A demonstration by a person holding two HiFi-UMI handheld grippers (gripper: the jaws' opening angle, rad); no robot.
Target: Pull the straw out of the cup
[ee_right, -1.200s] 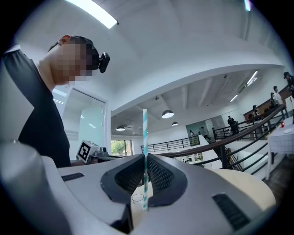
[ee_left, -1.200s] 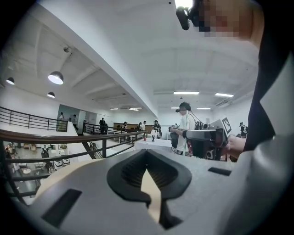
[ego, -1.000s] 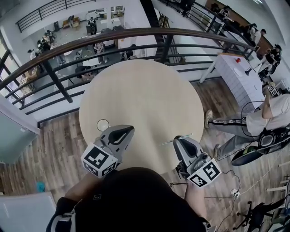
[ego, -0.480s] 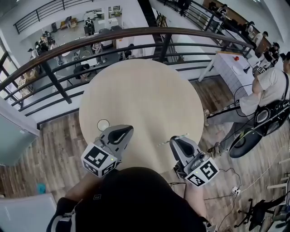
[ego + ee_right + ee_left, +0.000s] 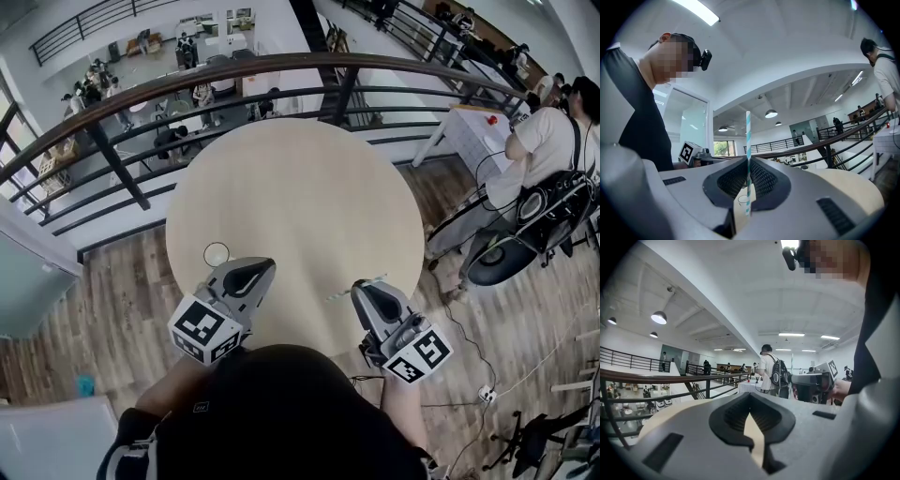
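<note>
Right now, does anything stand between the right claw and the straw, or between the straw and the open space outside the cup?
Nothing visible does. The right claw is shut on the straw, which is already out of the cup; the cup stands apart on the table, near the left claw.

It was an open office mezzanine: a dark railing (image 5: 281, 67) overlooked desks (image 5: 223, 47) and people (image 5: 94, 80) below the round table (image 5: 300, 197).
</note>
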